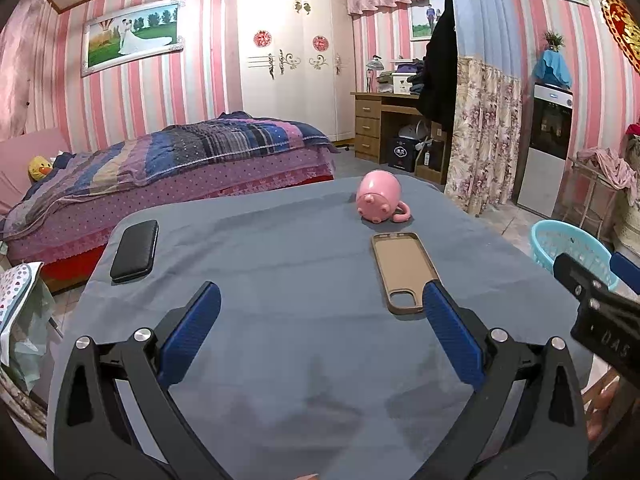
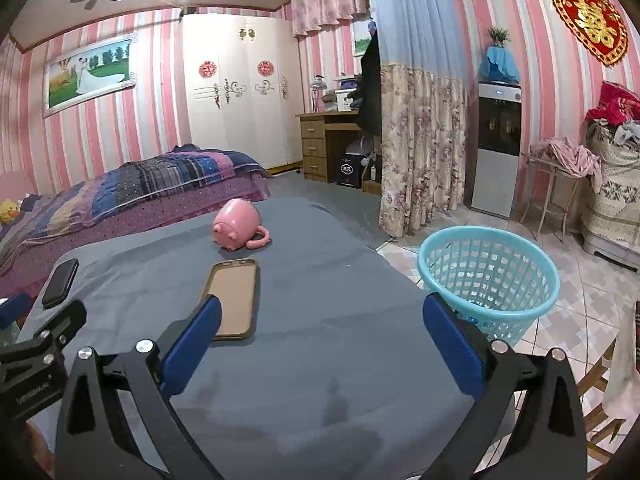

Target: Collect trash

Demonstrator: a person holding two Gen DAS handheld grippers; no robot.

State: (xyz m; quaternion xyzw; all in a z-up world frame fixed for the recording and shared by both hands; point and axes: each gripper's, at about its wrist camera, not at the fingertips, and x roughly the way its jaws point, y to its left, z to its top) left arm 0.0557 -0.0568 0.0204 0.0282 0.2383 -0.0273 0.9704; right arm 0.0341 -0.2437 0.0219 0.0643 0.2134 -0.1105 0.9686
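Left to right, table first: grey-clothed table (image 1: 304, 272), both grippers hovering over its near edge.

- Far left, off the table: bed (image 1: 168, 160) with striped quilt, yellow duck plush (image 1: 39, 168) at its head.
- Table's left edge: black case (image 1: 135, 251), closed, lying flat. Looks like a glasses or phone case, cannot tell which.
- Left gripper (image 1: 320, 332): blue fingers (image 1: 192, 332) spread wide, nothing between them, only bare cloth under the gap.
- Just ahead of its right finger: tan phone case (image 1: 404, 272), empty, inner side up, camera cutout toward the gripper. Finger tip overlaps the case's near corner in this view; contact not determinable.
- Beyond the phone case: pink pig mug (image 1: 378, 197) tipped on its side, feet toward the camera, handle on the cloth. Apart from the case.
- Right gripper (image 2: 322, 332): fingers (image 2: 452, 344) also spread, empty. Its left finger sits over the near end of the phone case.
- Right of the table, on the tiled floor: turquoise plastic waste basket (image 2: 486, 276), upright, close to the table's edge; contents not clear through the mesh.
- Behind the basket: floral curtain (image 2: 420, 144), water dispenser (image 2: 496, 148), rack with clothes.

Nothing obviously trash on the cloth; only those three items lie there.
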